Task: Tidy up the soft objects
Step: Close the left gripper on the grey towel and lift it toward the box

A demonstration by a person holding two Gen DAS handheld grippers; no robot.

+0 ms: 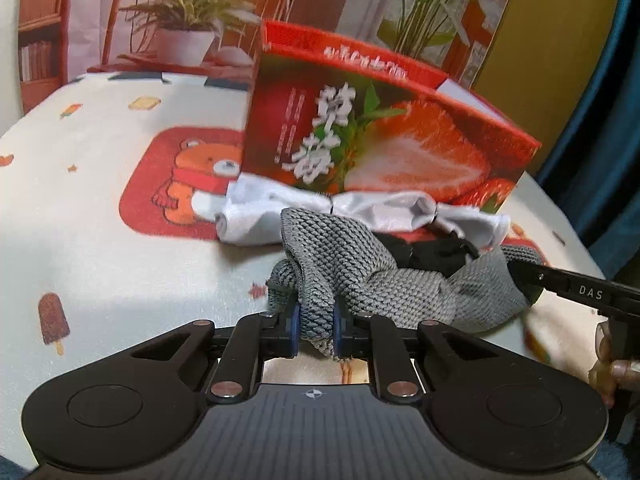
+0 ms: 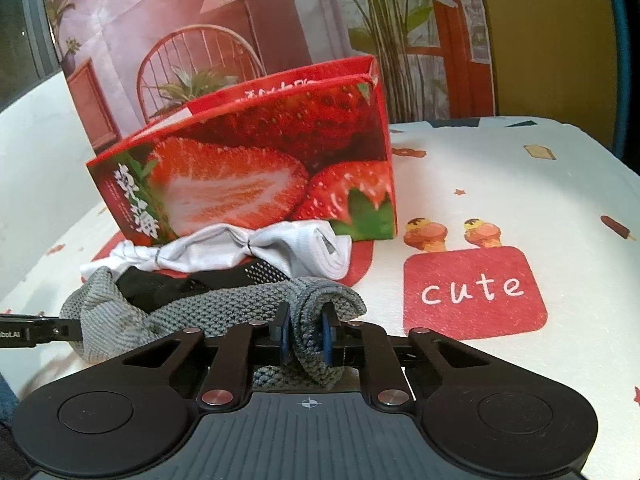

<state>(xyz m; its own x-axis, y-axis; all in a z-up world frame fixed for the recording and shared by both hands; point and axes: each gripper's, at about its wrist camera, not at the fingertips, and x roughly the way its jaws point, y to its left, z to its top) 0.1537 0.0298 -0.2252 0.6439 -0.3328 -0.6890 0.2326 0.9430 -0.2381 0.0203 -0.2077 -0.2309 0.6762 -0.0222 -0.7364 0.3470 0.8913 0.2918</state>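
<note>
A grey knitted sock is stretched between both grippers just above the table. My left gripper is shut on one end of it. My right gripper is shut on the other end, and its finger also shows in the left wrist view. Behind the grey sock lie a black sock and a white sock, both on the table in front of an open red strawberry box.
The table carries a white cloth printed with a bear, ice creams and a red "cute" patch. A printed backdrop stands behind the box. The table edge curves down at the far right.
</note>
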